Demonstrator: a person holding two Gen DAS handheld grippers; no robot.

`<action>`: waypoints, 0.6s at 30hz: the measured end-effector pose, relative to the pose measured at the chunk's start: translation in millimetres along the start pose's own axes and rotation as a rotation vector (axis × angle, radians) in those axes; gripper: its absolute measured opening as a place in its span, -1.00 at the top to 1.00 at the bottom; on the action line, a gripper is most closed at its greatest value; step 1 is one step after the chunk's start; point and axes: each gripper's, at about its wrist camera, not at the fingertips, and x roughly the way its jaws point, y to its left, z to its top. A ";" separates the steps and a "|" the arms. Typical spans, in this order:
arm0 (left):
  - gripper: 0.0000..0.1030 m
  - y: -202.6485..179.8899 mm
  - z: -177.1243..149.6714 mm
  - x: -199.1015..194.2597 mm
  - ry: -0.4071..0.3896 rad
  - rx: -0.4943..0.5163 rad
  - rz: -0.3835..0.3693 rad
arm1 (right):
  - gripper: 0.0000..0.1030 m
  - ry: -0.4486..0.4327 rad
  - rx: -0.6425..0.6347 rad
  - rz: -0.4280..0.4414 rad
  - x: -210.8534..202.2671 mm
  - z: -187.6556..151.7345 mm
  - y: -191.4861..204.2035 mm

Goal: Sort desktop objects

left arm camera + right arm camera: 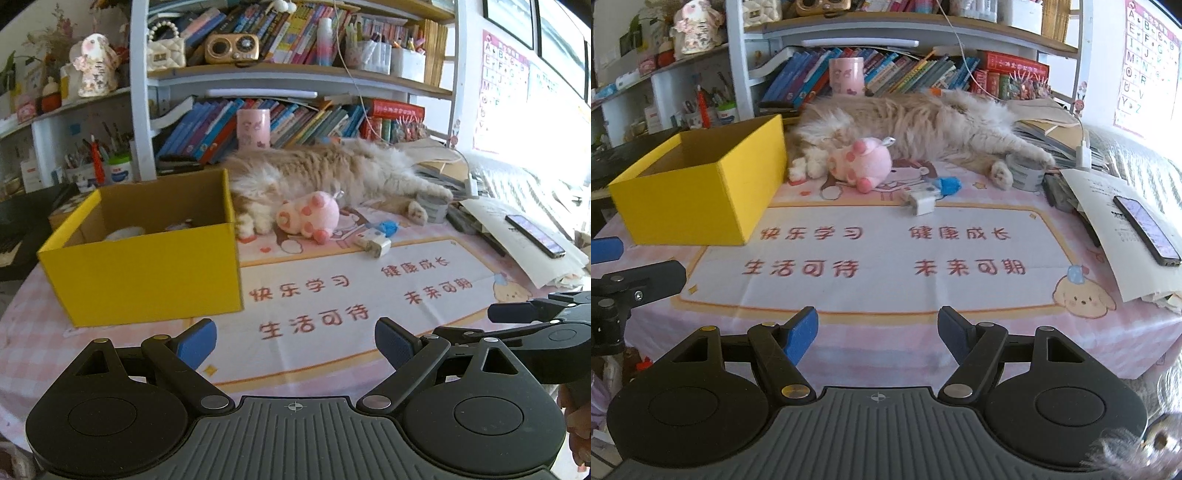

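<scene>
A yellow cardboard box (144,254) (701,192) stands open at the left of the desk, with a white object and a small dark one inside (123,232). A pink plush paw (308,216) (860,162), a white charger plug (373,245) (921,201) and a small blue item (388,227) (949,184) lie in front of a sleeping cat. My left gripper (295,341) is open and empty over the near mat. My right gripper (877,334) is open and empty, near the desk's front edge.
A fluffy cream cat (332,173) (916,122) lies across the back of the desk. A roll of tape (1027,173) sits by its paws. A phone (1148,229) rests on papers at the right. Bookshelves stand behind. A printed pink mat (886,254) covers the desk.
</scene>
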 end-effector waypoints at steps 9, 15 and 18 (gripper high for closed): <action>-0.84 -30.6 26.2 44.3 0.025 0.013 -0.028 | -0.34 0.036 0.004 -0.001 32.4 25.1 -40.3; -0.84 -47.1 43.0 69.3 0.033 0.001 -0.015 | -0.34 0.048 -0.003 0.006 52.6 41.2 -64.9; -0.84 -51.4 49.6 78.5 0.030 -0.011 0.004 | -0.34 0.054 -0.013 0.015 61.5 49.4 -75.8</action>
